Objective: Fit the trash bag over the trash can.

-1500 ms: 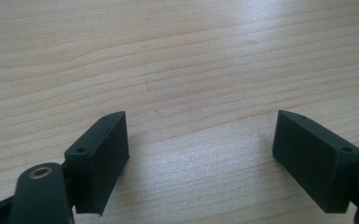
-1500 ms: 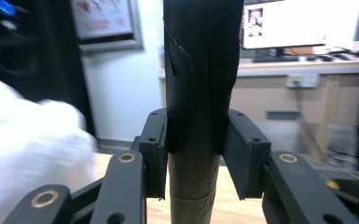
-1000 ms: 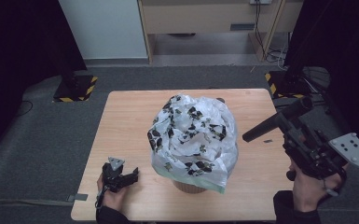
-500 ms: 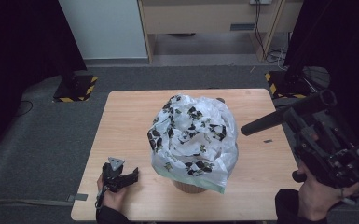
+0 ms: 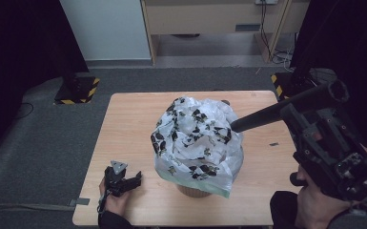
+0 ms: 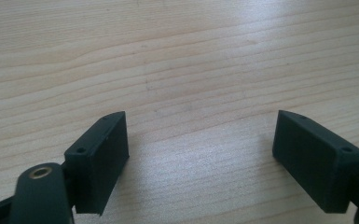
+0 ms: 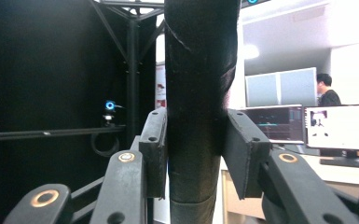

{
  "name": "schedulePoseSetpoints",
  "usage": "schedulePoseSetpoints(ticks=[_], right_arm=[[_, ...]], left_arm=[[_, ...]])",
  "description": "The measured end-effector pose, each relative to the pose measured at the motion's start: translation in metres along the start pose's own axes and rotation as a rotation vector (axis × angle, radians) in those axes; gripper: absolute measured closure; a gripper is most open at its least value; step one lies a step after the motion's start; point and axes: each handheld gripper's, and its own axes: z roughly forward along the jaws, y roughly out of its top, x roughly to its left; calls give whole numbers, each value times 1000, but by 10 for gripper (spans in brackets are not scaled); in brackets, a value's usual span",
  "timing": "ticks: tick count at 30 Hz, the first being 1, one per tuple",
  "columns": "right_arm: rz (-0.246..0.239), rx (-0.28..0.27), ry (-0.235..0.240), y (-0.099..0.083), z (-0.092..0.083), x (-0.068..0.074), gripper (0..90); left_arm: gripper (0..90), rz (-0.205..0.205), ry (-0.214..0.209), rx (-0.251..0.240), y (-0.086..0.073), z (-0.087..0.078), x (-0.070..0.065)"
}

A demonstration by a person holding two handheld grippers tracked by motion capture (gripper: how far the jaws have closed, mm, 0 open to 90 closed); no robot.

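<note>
Gripping black tube (image 7: 200,107): right gripper (image 7: 193,149) fingers clamp both sides; left gripper (image 6: 200,154) fingers apart.

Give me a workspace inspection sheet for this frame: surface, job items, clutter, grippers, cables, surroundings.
Surface: light wooden table, bare around the job's things.
Job's things: black rod clamped in the right gripper, its tip at the patterned plastic bag; the bag drapes over a brown container mid-table.
Clutter: one small dark item on the table right of the bag, too small to identify.
Grippers: left gripper low over bare table near the front left corner, jaws open, nothing between them. Right gripper raised at the table's right side, shut on the rod.
Cables: loose leads on the floor behind the table.
Surroundings: grey floor, hazard-striped stand bases, wooden cabinet behind.
</note>
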Motion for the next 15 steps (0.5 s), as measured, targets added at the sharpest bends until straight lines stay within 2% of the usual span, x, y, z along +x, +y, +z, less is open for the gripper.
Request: schedulePoseSetpoints(ticks=[7, 9, 15], right_arm=[[19, -19, 54, -5, 8, 13, 621], [12, -2, 71, -8, 12, 18, 621], [-30, 93, 72, -32, 27, 29, 622]], left_arm=[[177, 0, 0, 1, 0, 0, 0], [177, 0, 0, 1, 0, 0, 0], [177, 0, 0, 2, 0, 0, 0]])
